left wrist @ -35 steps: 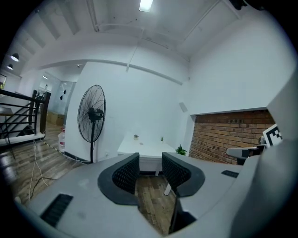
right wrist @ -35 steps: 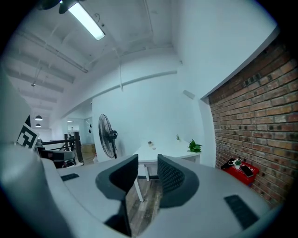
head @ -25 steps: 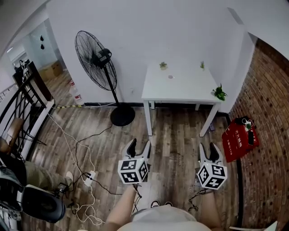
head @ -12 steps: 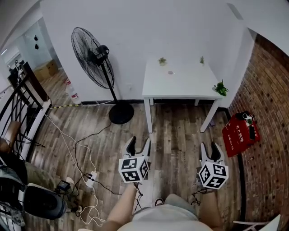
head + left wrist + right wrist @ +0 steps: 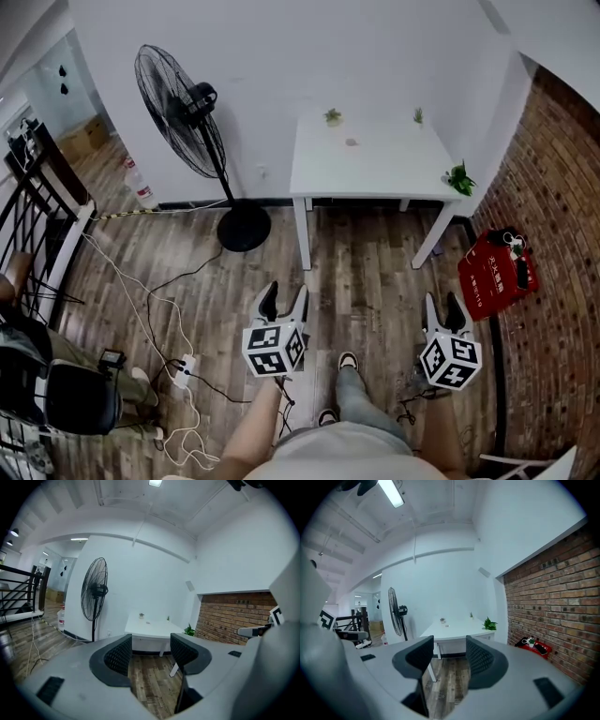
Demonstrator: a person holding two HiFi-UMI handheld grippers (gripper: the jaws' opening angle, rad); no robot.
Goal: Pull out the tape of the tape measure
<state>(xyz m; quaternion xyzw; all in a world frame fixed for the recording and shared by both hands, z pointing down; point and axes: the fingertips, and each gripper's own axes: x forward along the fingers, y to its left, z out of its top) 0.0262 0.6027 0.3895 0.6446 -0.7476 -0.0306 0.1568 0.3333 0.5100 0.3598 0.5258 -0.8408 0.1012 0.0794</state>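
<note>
Both pairs of jaws are held wide apart, with nothing between them. The left gripper (image 5: pixel 286 294) and right gripper (image 5: pixel 442 304) are carried over the wooden floor (image 5: pixel 370 281), well short of the white table (image 5: pixel 375 173). What may be the tape measure (image 5: pixel 351 142), too small to be sure of, is seen on the tabletop.

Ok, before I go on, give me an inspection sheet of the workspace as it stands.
Surface: white table, ahead of both tools, not touched.
Job's things: nothing seen for certain; one small item mid-table, too small to tell.
Clutter: three small plants on the table.
Tools: left tool and right tool open, empty, above the floor.
Cables: cables and a power strip on the floor, left.
Surroundings: standing fan, red crate by brick wall.
</note>
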